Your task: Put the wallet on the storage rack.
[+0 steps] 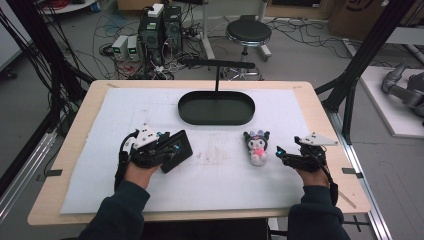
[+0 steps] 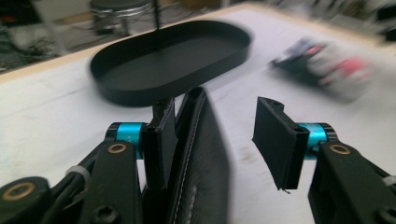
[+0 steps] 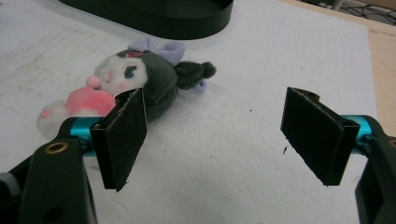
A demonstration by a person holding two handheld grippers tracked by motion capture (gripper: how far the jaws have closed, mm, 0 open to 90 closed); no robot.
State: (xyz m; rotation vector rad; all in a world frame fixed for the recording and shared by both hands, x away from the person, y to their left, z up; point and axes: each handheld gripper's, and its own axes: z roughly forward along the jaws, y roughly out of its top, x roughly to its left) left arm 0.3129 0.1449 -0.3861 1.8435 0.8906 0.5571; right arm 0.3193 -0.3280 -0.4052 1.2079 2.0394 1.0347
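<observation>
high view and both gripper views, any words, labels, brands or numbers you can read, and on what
None can be read.
Cardboard box at the far right: part of a dark print, cut off, not legible.
Wallet, tray, plush toy: no text visible.

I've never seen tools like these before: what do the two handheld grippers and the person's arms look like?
Each gripper, left gripper and right gripper, is black, with two flat black jaws on bright blue cylinders and brass-coloured pivot pins. A grey three-cornered plate sits on top, and a black cable trails back. The person wears dark long sleeves.
</observation>
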